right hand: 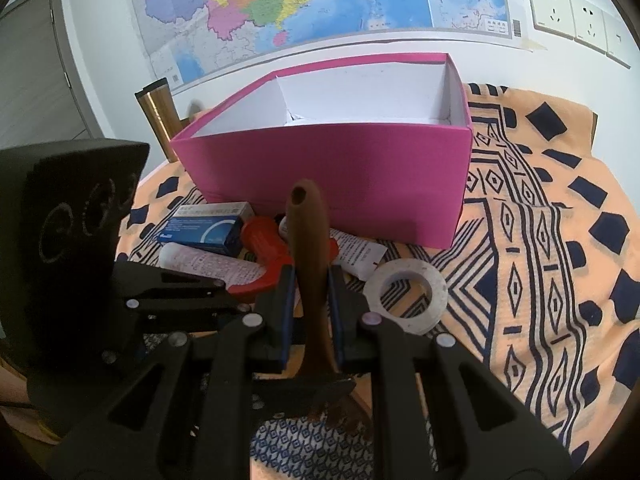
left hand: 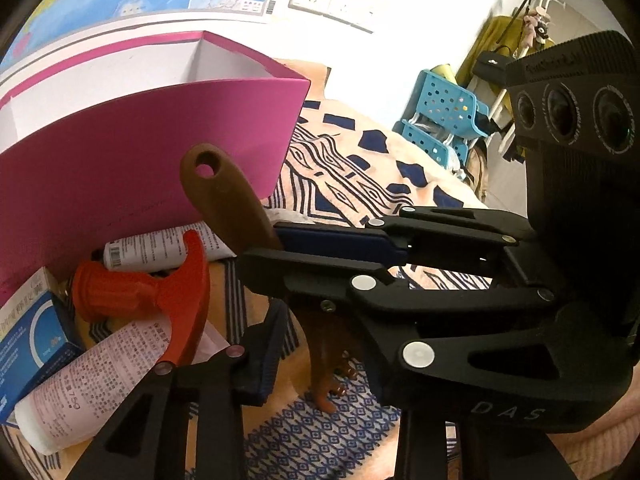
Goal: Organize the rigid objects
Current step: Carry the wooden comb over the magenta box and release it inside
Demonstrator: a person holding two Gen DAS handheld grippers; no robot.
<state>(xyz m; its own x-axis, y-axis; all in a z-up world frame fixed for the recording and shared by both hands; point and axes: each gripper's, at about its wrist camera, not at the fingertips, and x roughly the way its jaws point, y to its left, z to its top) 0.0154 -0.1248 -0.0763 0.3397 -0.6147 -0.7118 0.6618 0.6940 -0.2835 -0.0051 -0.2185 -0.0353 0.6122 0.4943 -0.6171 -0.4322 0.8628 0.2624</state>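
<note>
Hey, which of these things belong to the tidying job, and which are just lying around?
Job: brush clamped in right gripper, pink box, red spray head, blue carton, white tube, tape roll.
Lying about: wall map, sockets, gold tumbler, blue baskets.

The letters "D A S" stand embossed on the black body of the right tongs (left hand: 262, 258). A white tube (left hand: 96, 384) carries the number "750" (its other small print is too fine to read).
</note>
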